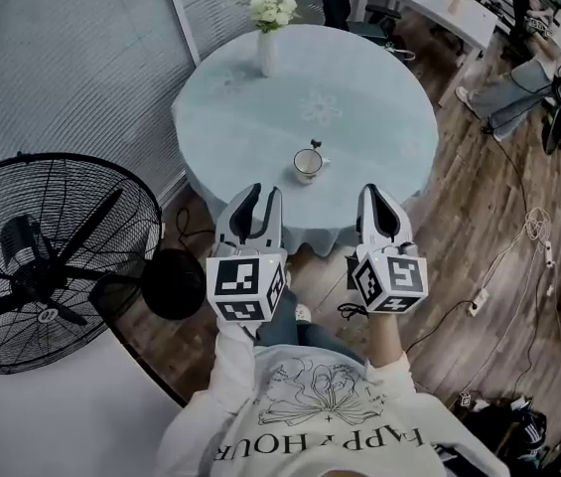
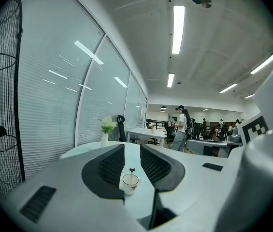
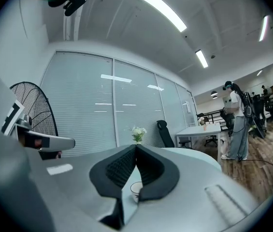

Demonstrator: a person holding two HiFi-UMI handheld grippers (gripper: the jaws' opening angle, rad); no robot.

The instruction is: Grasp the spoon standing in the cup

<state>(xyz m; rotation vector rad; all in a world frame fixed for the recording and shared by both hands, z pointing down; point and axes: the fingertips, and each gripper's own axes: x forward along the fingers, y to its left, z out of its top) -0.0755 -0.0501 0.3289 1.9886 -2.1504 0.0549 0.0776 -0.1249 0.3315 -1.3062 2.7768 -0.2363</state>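
A small white cup (image 1: pixel 308 165) stands near the front of a round table (image 1: pixel 379 117) covered in pale blue cloth, with a dark spoon (image 1: pixel 314 145) upright in it. Both grippers hover short of the table's near edge, well apart from the cup. My left gripper (image 1: pixel 260 199) is open and empty; in the left gripper view the cup (image 2: pixel 130 182) and spoon (image 2: pixel 132 171) show far off through the gap of that gripper (image 2: pixel 132 147). My right gripper (image 1: pixel 376 195) is shut on nothing, its tips (image 3: pixel 136 147) meeting. Its jaws partly hide the cup (image 3: pixel 136 189).
A white vase of flowers (image 1: pixel 269 30) stands at the table's far side. A large black floor fan (image 1: pixel 47 261) stands to the left beside a glass wall with blinds. Cables and a power strip (image 1: pixel 479 301) lie on the wooden floor to the right. Desks and people are farther back.
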